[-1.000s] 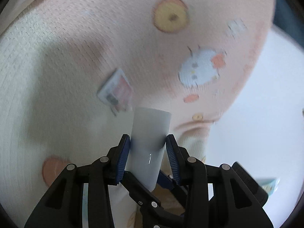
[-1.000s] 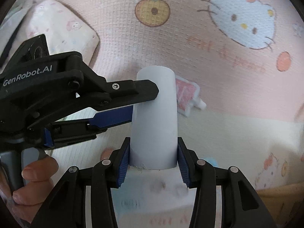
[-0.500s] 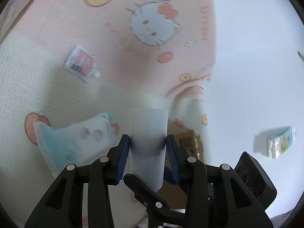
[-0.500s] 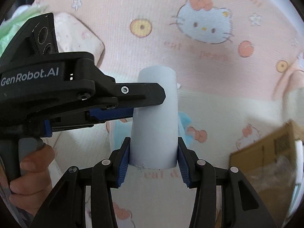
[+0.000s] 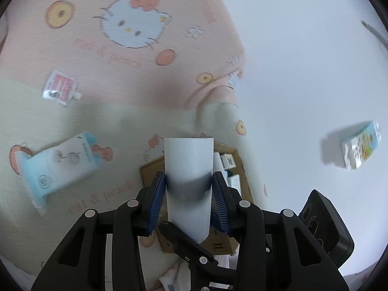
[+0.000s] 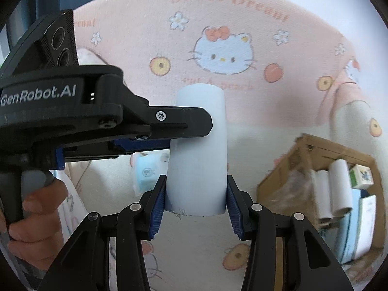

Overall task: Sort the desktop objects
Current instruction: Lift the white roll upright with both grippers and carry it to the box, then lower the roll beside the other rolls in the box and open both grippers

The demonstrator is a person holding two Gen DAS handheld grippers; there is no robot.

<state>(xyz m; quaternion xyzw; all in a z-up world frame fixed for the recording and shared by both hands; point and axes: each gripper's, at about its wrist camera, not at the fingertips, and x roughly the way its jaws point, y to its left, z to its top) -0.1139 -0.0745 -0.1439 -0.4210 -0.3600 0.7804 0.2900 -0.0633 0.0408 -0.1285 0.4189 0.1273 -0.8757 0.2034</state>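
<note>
Two grippers — left gripper (image 5: 189, 203) and right gripper (image 6: 196, 206) — we see clamped on one white tube (image 6: 198, 150), above the cardboard box (image 6: 303, 150).

Premises: a domestic setting, most likely a bedroom. The work surface is a soft, woven blanket (image 6: 242, 111) in pink and cream, printed with a cartoon cat face (image 6: 223, 53), peaches, small flowers and the words "Sweet Dream". It drapes and folds at its edge as bedding does. Beside it lies a plain white surface (image 5: 303, 72). Household items lie loose on the blanket: a small red-and-white spout pouch (image 5: 60, 88) and a pale blue refill pouch (image 5: 55, 167). A printed packet (image 5: 361, 148) rests on the white surface. An open cardboard box (image 6: 315, 145) holds white tubes and small cartons. A dark curtain-like strip shows at the upper left of the right wrist view.
</note>
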